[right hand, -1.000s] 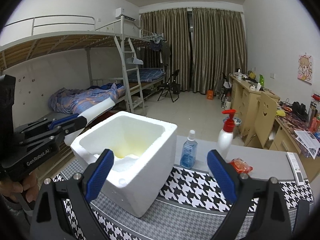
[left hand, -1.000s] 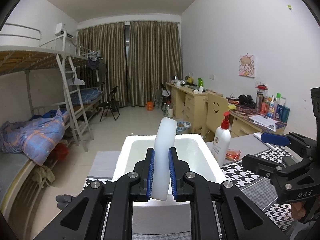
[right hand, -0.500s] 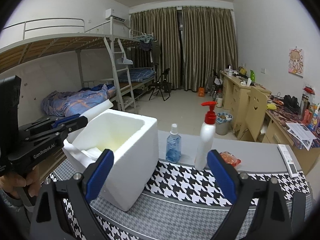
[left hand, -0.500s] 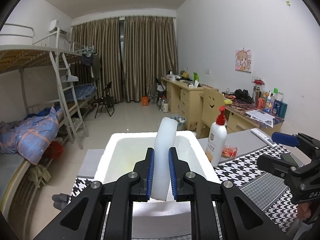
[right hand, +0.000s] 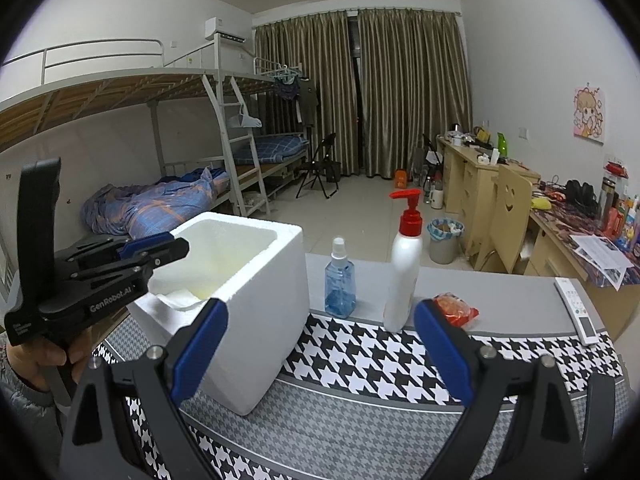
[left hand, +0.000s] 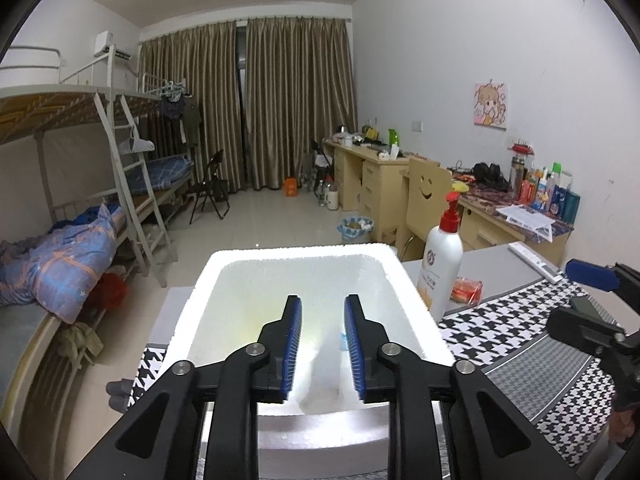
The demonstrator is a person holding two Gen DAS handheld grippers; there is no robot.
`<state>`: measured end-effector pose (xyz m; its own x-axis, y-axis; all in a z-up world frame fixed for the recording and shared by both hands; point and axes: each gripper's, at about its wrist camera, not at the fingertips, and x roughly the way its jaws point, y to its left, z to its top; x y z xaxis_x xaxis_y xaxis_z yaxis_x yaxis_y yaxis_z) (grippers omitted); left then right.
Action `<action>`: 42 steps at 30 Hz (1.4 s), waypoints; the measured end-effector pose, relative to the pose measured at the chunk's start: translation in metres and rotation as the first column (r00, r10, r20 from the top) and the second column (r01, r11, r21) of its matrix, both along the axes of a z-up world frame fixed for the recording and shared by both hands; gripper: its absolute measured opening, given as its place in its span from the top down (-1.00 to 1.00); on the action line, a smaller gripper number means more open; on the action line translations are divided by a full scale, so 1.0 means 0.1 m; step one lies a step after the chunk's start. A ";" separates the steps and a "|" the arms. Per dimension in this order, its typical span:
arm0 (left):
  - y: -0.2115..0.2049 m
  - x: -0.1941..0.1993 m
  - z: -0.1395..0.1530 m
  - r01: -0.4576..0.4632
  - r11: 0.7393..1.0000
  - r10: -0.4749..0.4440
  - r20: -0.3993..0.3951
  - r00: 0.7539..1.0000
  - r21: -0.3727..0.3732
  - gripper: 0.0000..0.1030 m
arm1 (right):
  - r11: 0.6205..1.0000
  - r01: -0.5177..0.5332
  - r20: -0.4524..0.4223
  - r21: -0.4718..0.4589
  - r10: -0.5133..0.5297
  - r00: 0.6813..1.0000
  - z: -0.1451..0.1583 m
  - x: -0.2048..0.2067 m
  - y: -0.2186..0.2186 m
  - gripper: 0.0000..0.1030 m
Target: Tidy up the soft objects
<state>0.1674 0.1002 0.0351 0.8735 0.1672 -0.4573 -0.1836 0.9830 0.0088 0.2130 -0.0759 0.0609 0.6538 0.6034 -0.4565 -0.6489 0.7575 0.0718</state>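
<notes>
Released since the earlier frame, the white foam piece (right hand: 178,300) now lies inside the foam box (left hand: 400,276); left tongs (left hand: 322,344) have just been opening, empty. Right tongs (right hand: 320,354), at 3 o'clock, gape empty. Remaining soft objects: none identifiable.

A shared dormitory room — metal bunk beds (right hand: 168,128) (rumpled bedding below), with wooden study desks (right hand: 476,176) opposite them and floor-length curtains (right hand: 360,92) beyond them.

Both grippers are black plastic with silver screws and blue ribbed pads on their fingers (left hand: 291,344). The left gripper (right hand: 156,249) carries white "GenRobot.AI" lettering. A grey quilted sleeve (right hand: 20,400) shows below it.
</notes>
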 end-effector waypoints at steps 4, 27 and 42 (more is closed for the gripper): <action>0.01 -0.03 0.00 -0.021 1.000 0.021 0.017 1.000 0.006 -0.64 | 1.000 0.003 -0.004 0.002 -0.003 1.000 0.00 0.01 -0.01 -0.87; -0.23 -0.47 0.22 -0.050 0.999 0.048 0.111 0.993 0.012 -0.98 | 0.999 -0.001 0.035 0.046 -0.001 0.999 0.14 -0.19 -0.16 -0.87; -0.45 -0.84 0.36 -0.092 0.995 0.084 0.164 0.983 0.044 -0.98 | 0.996 -0.010 0.088 0.083 0.002 0.996 0.26 -0.41 -0.34 -0.87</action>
<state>0.0830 0.0549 0.0707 0.9162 0.2662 -0.2995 -0.2722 0.9620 0.0221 0.1715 -0.1097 0.0870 0.6854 0.6409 -0.3455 -0.6600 0.7473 0.0772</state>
